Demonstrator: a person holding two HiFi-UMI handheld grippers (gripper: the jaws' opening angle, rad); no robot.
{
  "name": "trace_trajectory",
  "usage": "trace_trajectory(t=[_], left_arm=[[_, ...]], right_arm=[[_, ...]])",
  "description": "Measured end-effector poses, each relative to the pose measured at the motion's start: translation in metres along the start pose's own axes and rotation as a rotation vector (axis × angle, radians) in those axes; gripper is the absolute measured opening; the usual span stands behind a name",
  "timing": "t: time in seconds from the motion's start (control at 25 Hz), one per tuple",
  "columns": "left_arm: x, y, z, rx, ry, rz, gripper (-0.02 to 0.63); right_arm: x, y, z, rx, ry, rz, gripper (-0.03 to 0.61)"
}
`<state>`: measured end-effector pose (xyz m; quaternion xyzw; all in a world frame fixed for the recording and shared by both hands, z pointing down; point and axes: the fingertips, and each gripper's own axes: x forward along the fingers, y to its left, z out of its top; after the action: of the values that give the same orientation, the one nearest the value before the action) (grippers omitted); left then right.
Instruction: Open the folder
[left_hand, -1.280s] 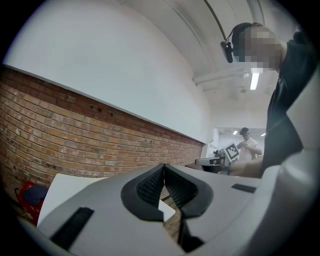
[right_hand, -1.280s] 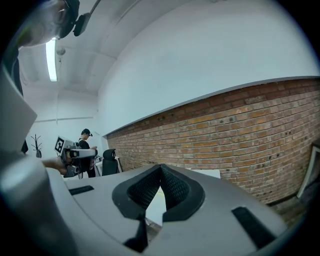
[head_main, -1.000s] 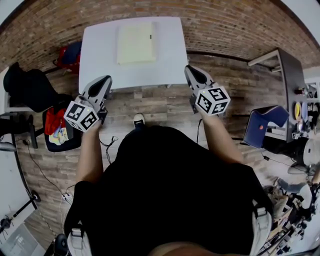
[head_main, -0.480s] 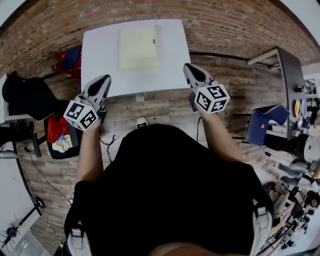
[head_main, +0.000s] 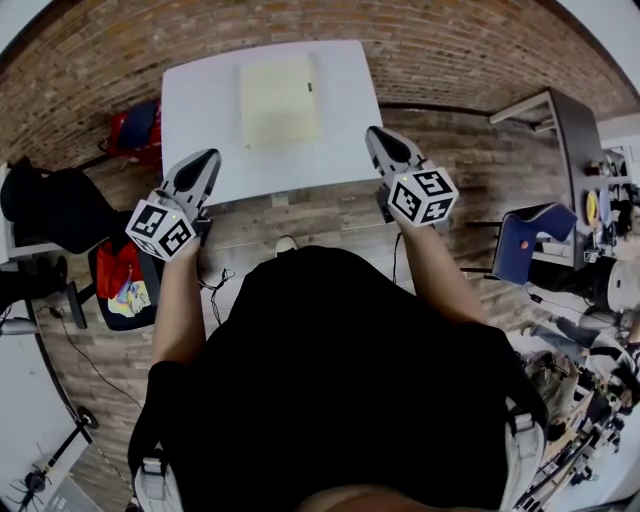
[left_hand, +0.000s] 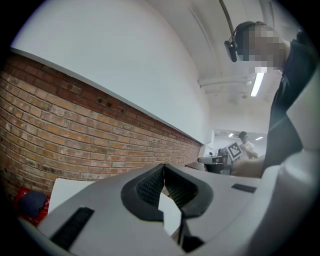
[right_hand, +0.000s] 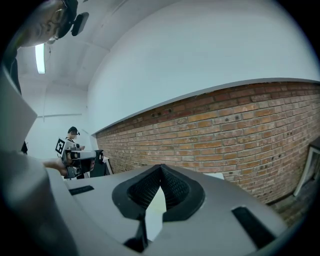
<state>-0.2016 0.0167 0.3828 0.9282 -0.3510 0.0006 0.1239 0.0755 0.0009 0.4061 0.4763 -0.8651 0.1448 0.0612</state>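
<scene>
Since the earlier frame, the table and the folder on it have shifted lower in the head view, towards the person, and the black chair at 9 o'clock has slid lower too. Both grippers hold almost the same places in the view.

Folder: pale yellow, closed, lying flat on the white table at 12 o'clock from the person. Its long sides run away from the person. It sits nearer the far edge than the near edge, with bare tabletop on all sides.

Left gripper: at 10 o'clock from the view's centre, over the near left corner of the table, well apart from the folder. In the left gripper view its jaws stand together at the tips, with nothing between them.

Right gripper: at 1 o'clock, at the table's right edge, also clear of the folder. In the right gripper view its jaws are closed tip to tip and empty.

Surroundings: wood plank floor, brick wall, a red bag at 10 o'clock beside the table, and a blue chair at 3 o'clock.
</scene>
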Motion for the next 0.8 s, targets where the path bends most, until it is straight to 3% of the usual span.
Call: trace_trajectory(t=[0.8], left_arm=[[-0.009, 0.057, 0.005, -0.009, 0.007, -0.029, 0.014]], right_arm=[[0.043, 0.022, 0.008, 0.001, 0.004, -0.041, 0.028]])
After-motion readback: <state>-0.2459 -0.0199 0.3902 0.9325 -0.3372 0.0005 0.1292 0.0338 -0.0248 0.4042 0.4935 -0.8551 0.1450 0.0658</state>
